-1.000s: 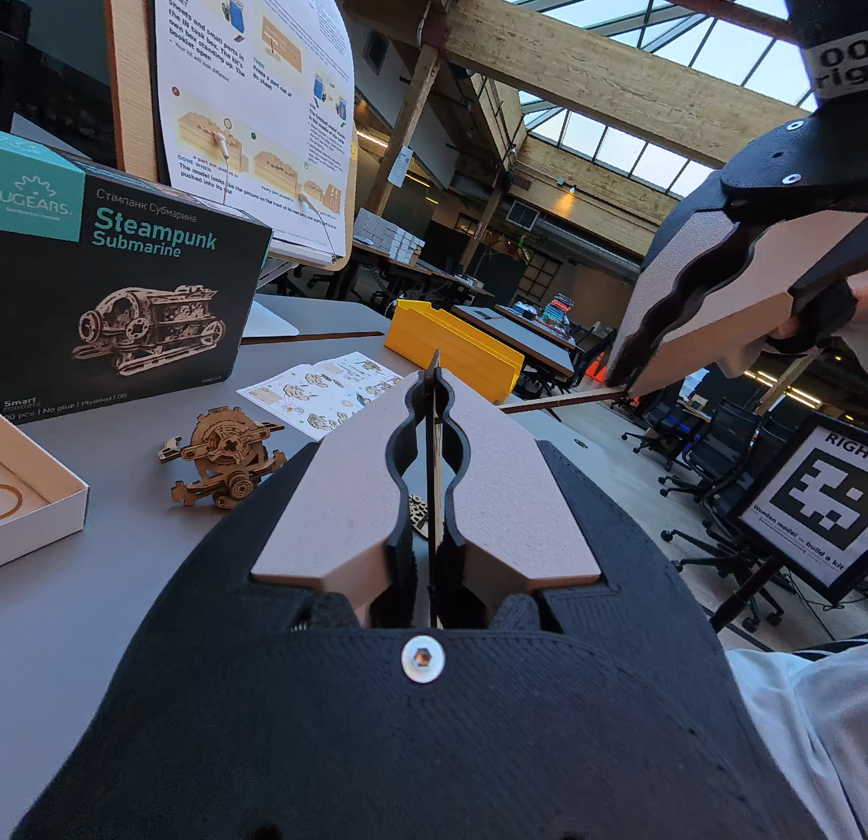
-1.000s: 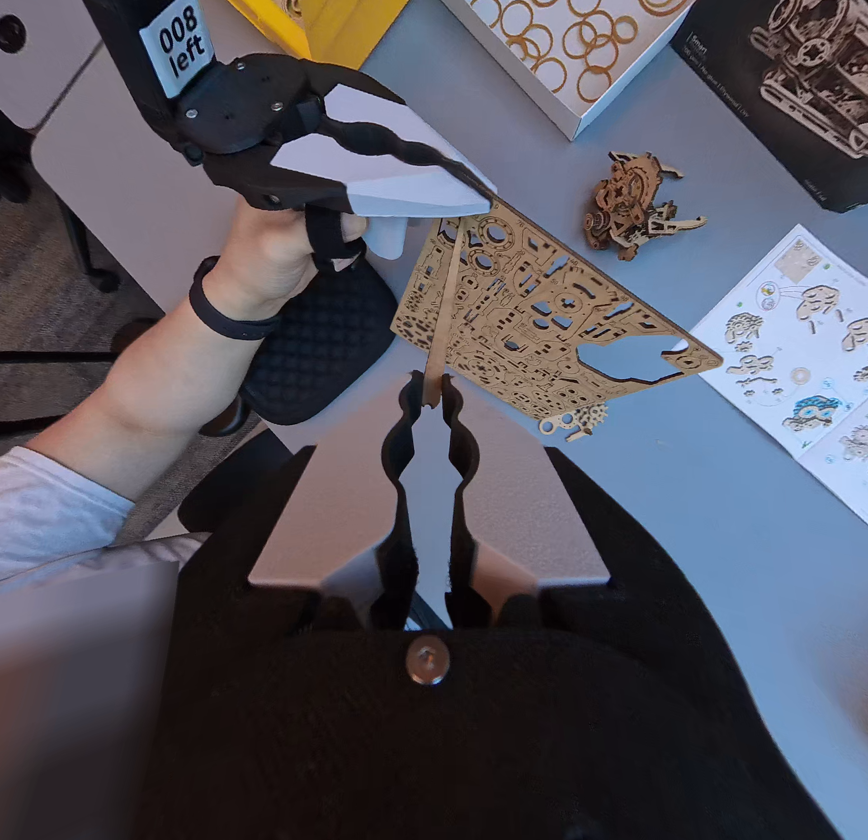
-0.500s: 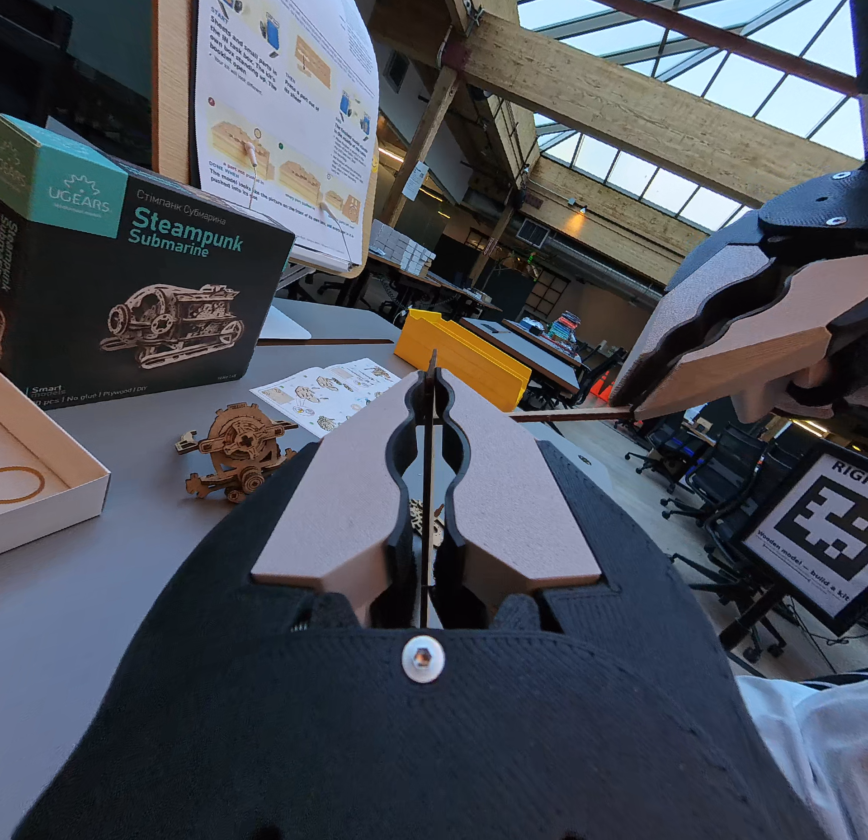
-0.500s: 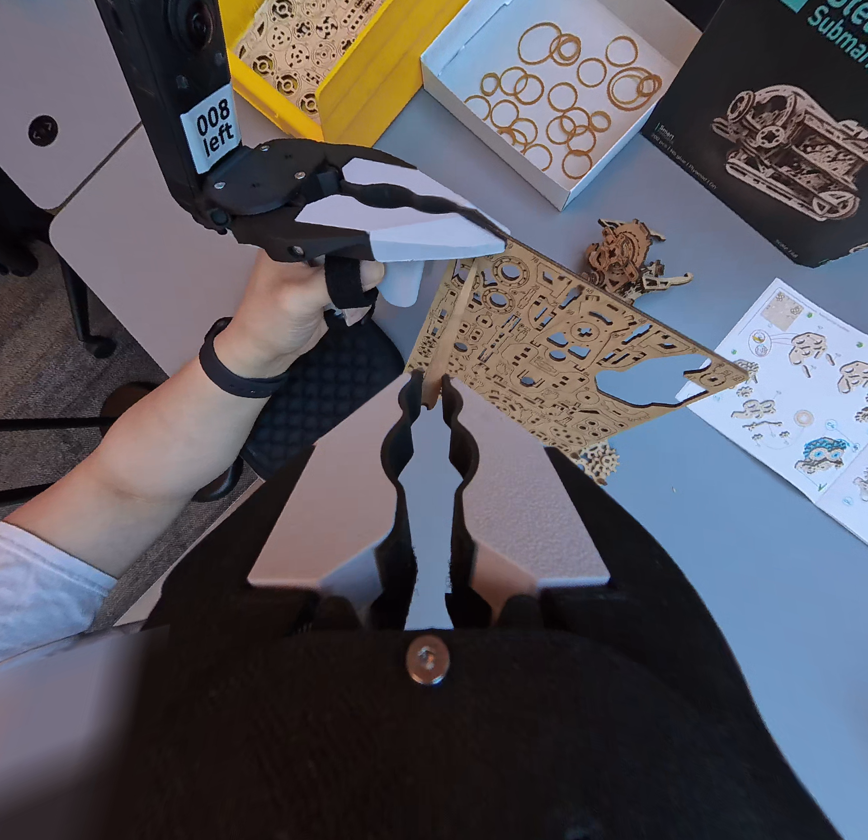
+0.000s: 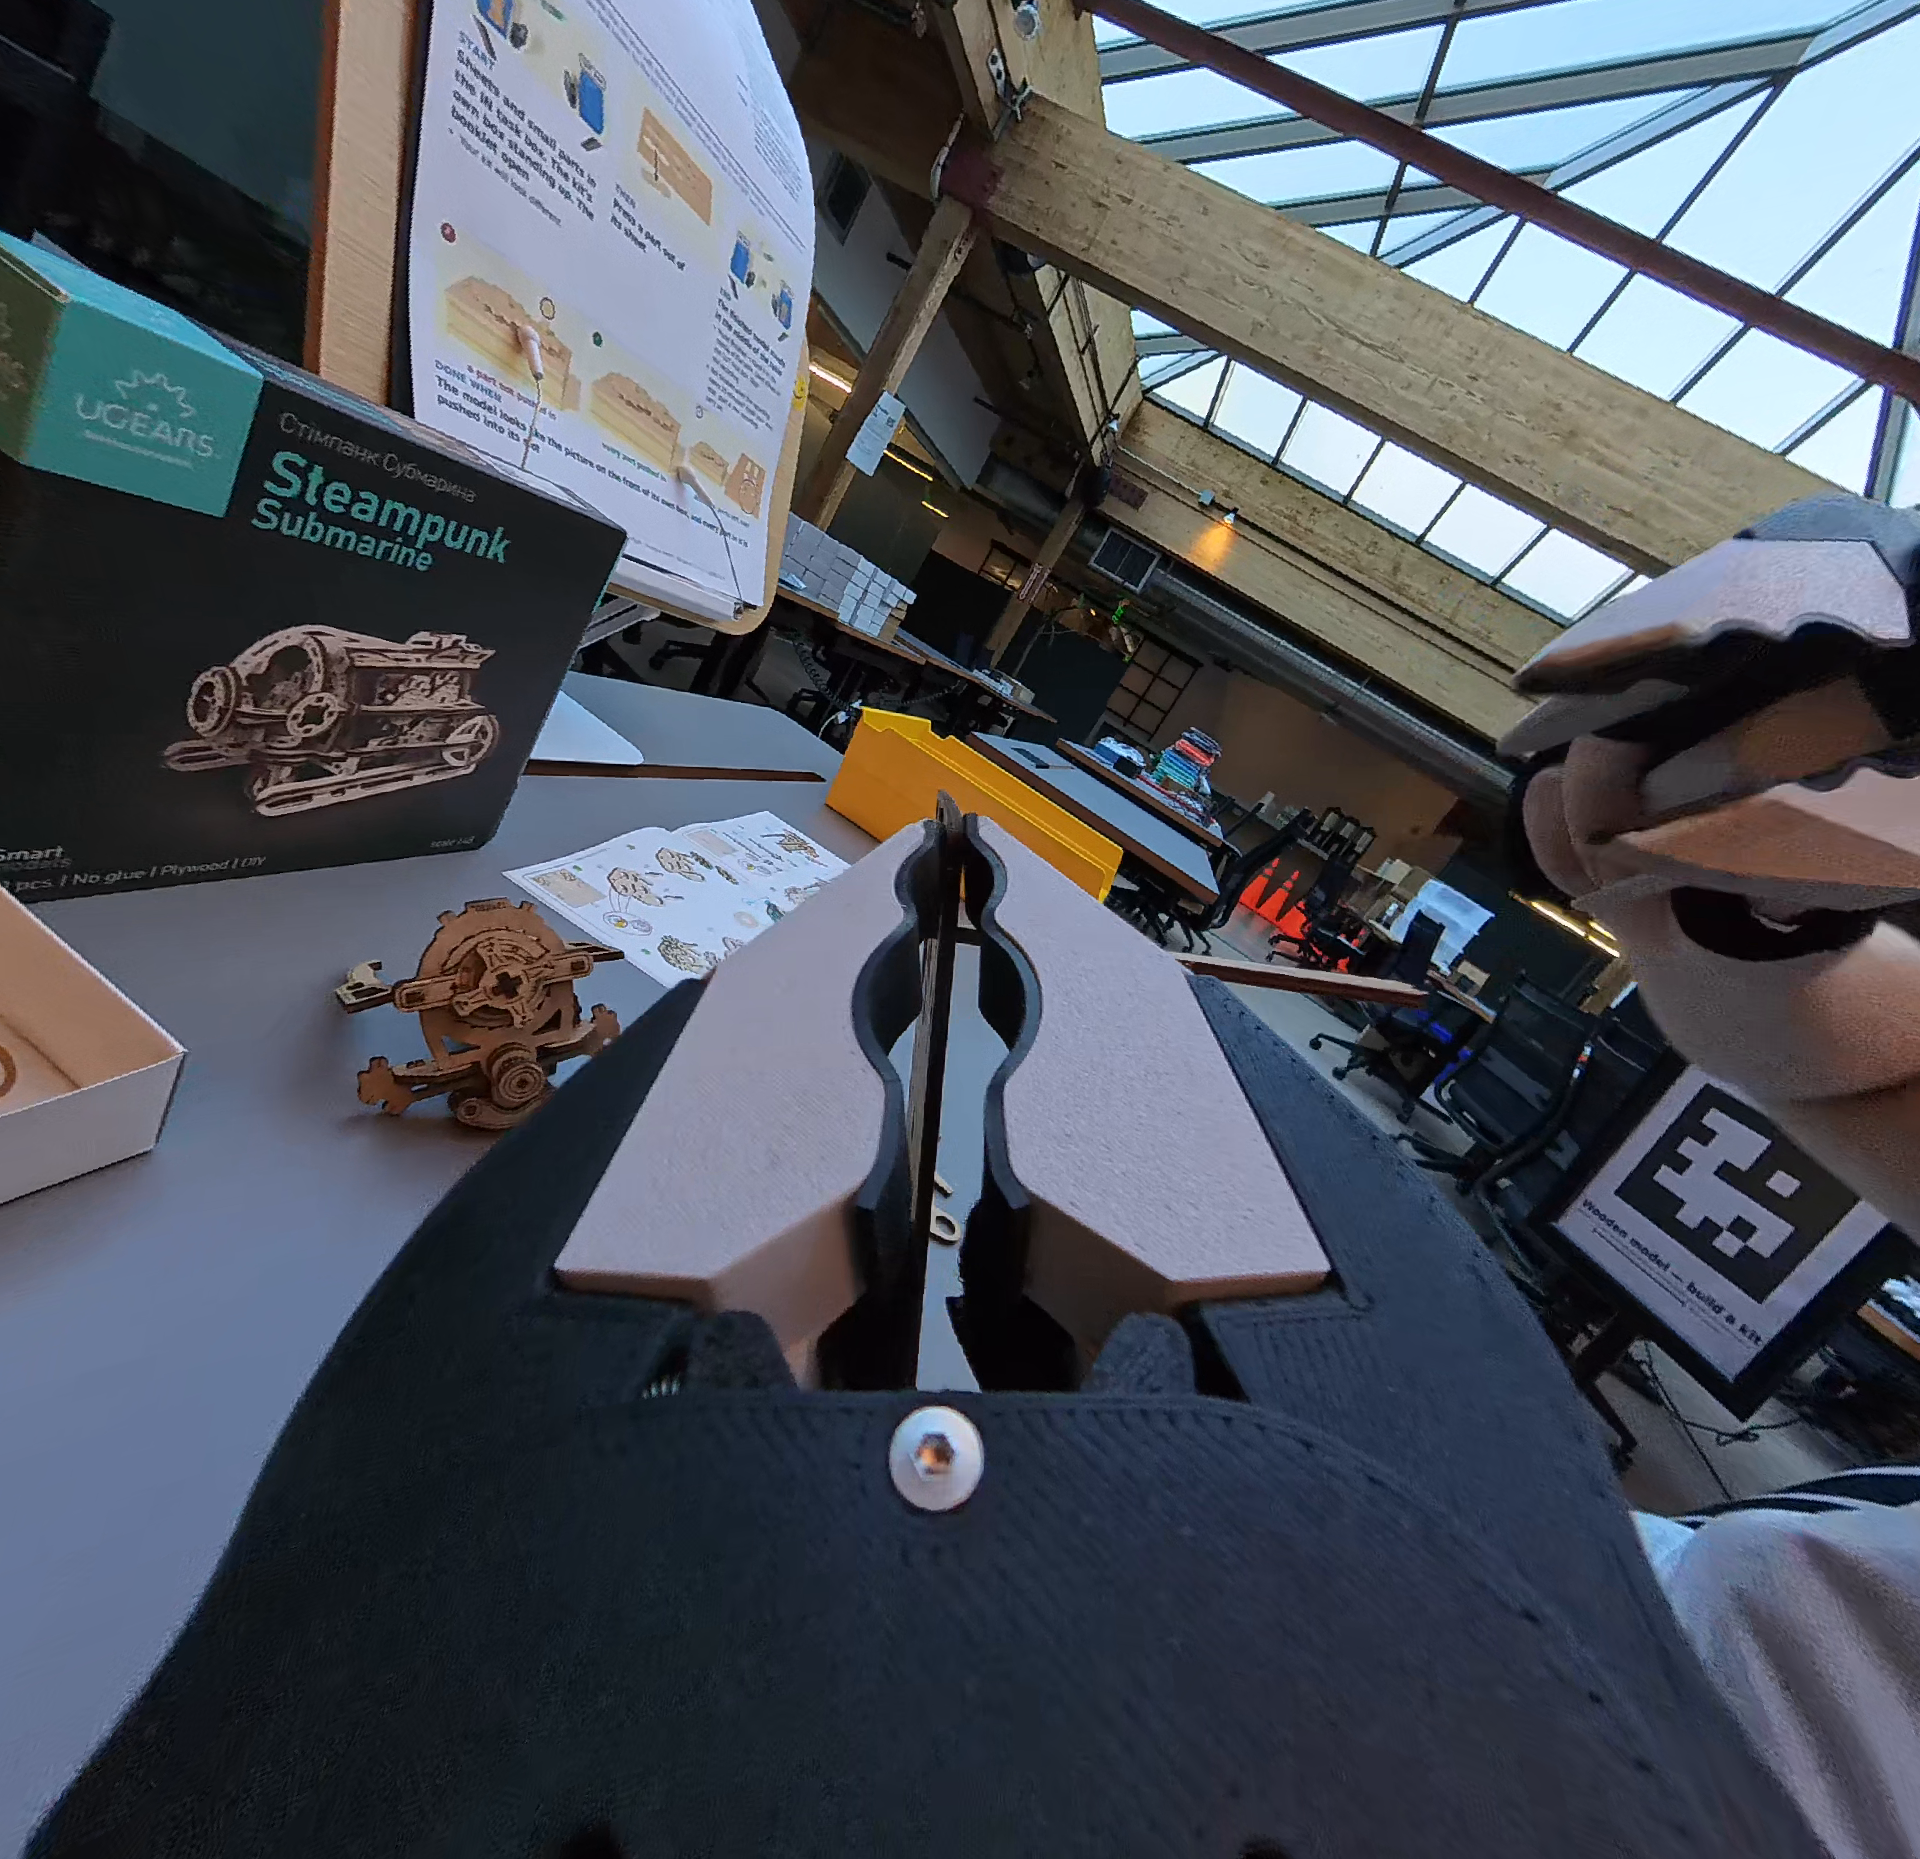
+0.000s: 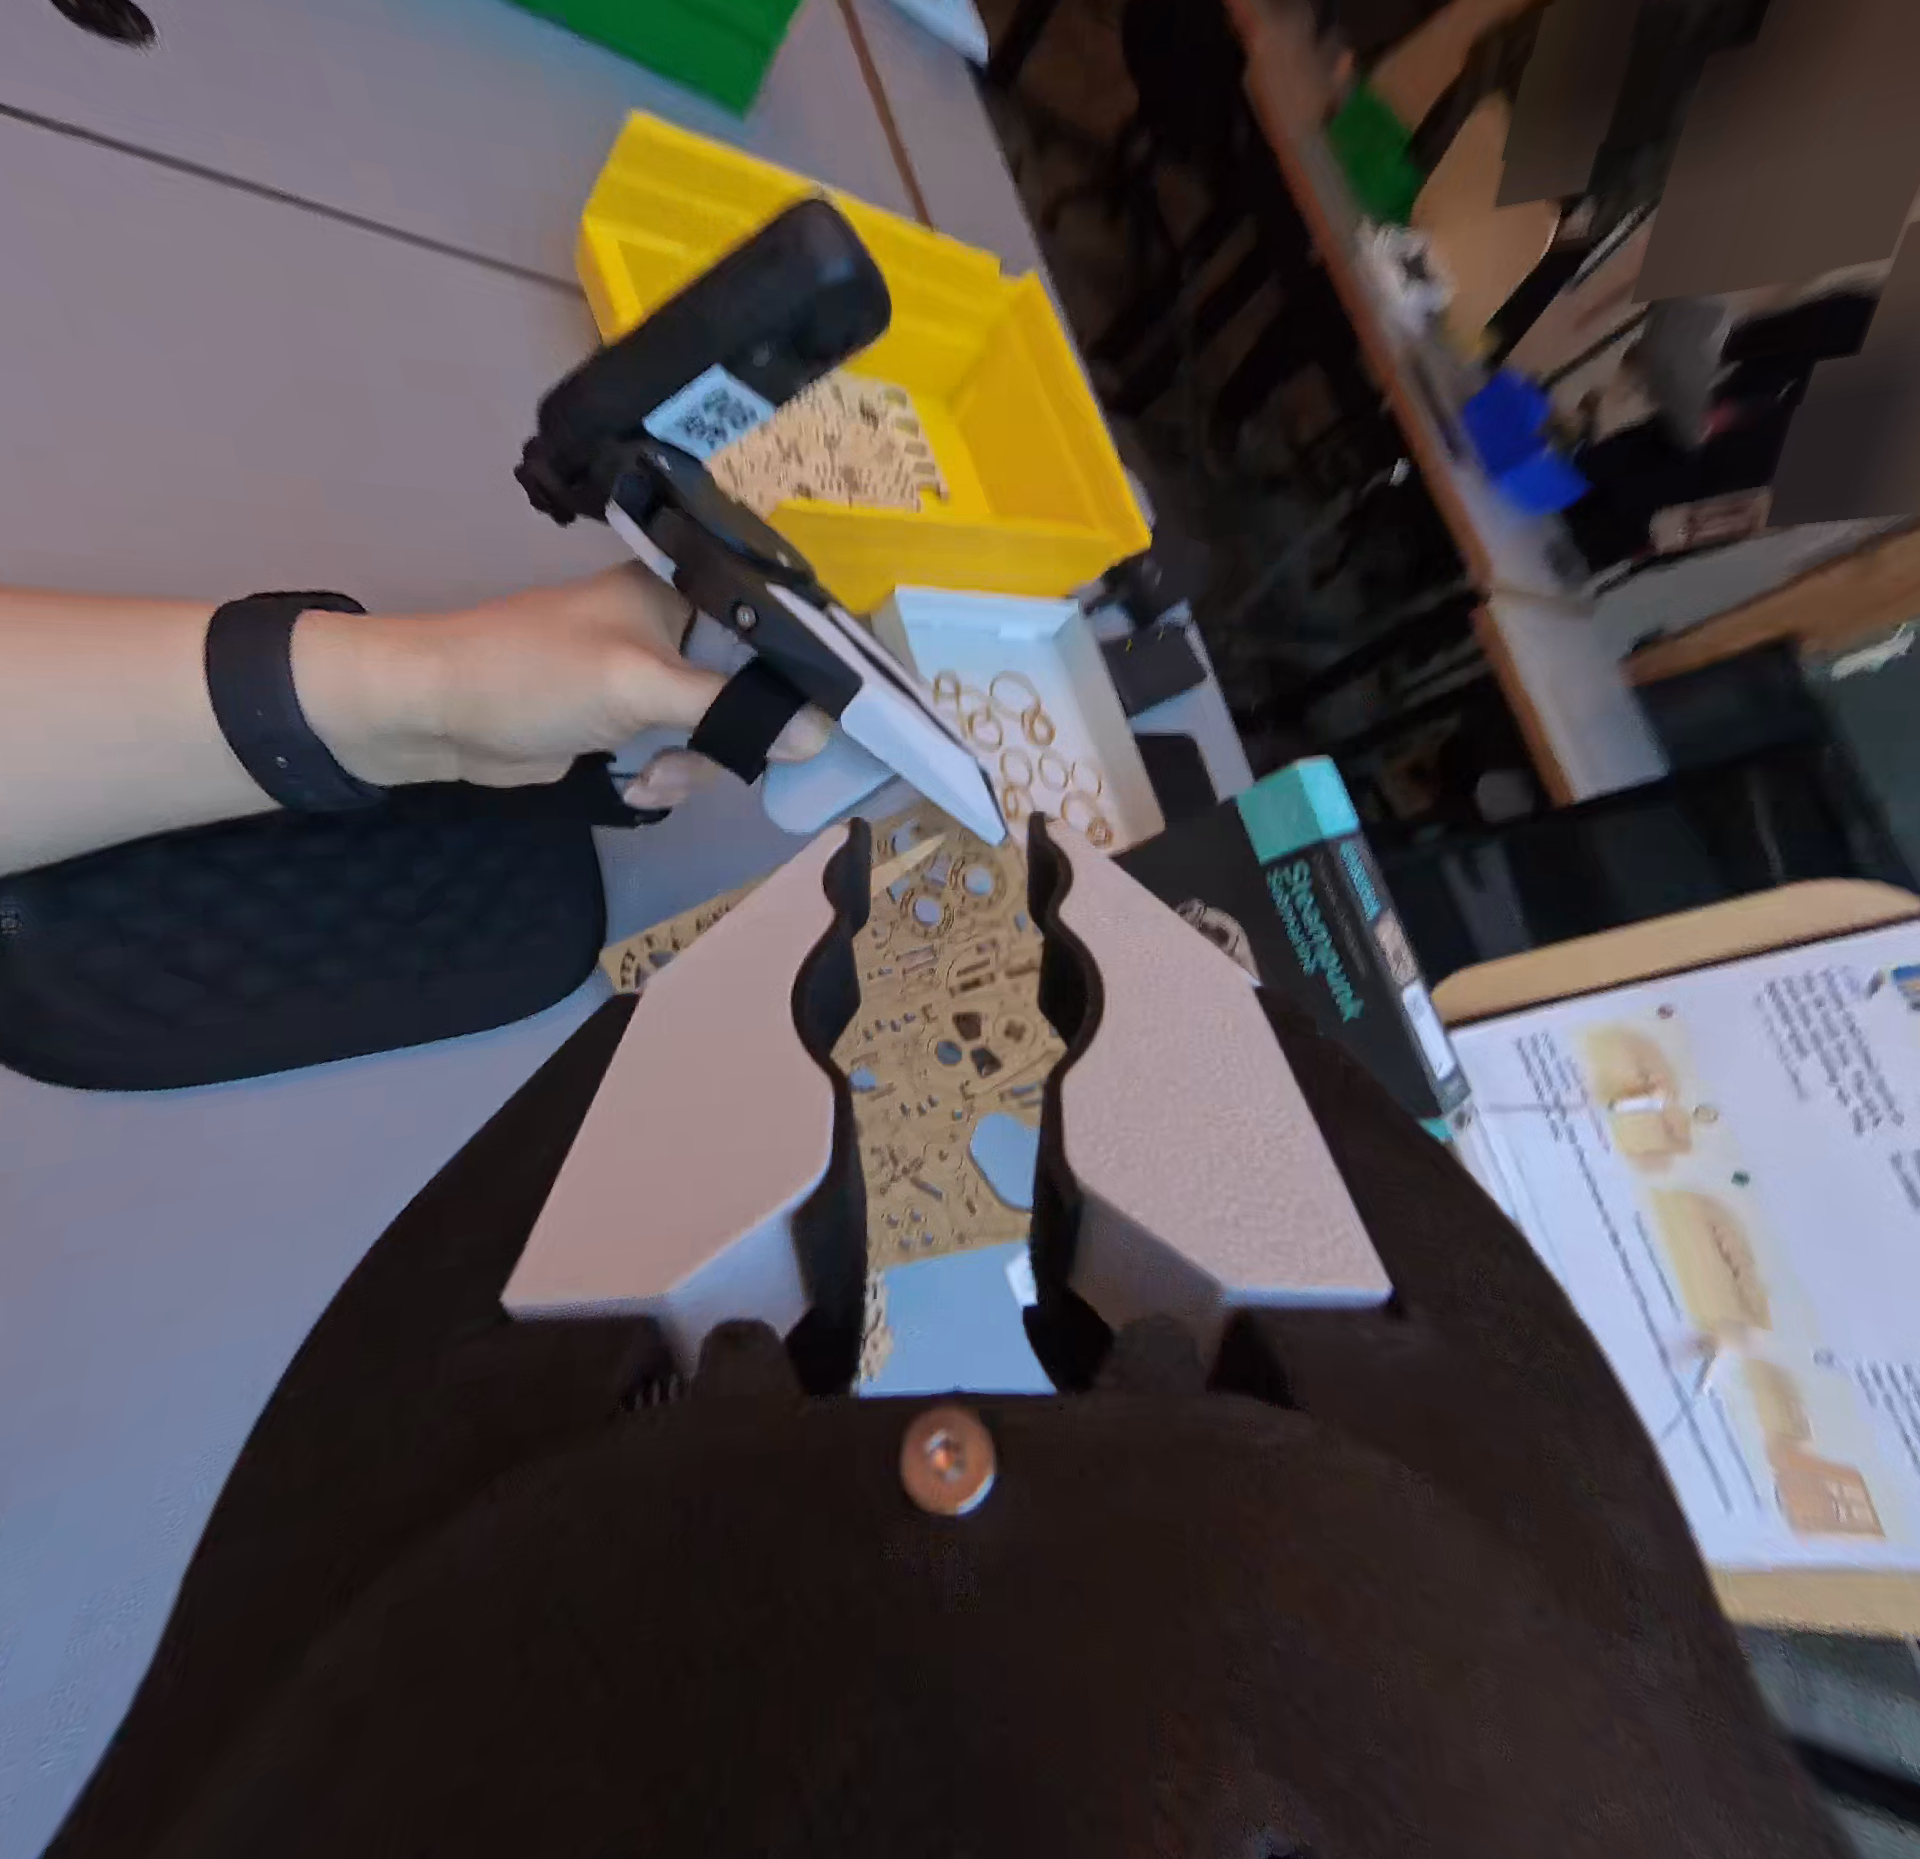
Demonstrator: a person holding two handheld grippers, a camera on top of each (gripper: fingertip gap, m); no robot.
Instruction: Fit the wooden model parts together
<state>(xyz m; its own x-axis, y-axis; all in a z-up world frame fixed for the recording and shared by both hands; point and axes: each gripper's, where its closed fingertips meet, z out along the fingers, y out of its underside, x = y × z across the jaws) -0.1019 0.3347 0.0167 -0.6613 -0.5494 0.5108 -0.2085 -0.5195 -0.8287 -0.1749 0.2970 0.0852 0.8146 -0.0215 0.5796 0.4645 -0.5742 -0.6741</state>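
**Two wrist cameras, one low and one overhead**

The left wrist view is taken low over the counter (image 5: pixel 208 1290), tilted up towards the roof, with the kit box (image 5: pixel 281 646) close behind and left. The right wrist view is aimed steeply down from above. The kit box (image 6: pixel 1340 936), yellow bin (image 6: pixel 1039 479) and instruction board (image 6: pixel 1704 1238) are shared.

The grey counter (image 5: pixel 239 1238) carries a dark kit box (image 5: pixel 281 666) standing at ten o'clock, with a small assembled wooden mechanism (image 5: pixel 483 1014) lying in front of it. A printed leaflet (image 5: pixel 675 890) lies flat just beyond, a yellow bin (image 5: pixel 966 807) sits toward twelve o'clock, and an open white tray (image 5: pixel 73 1071) rests at nine o'clock.
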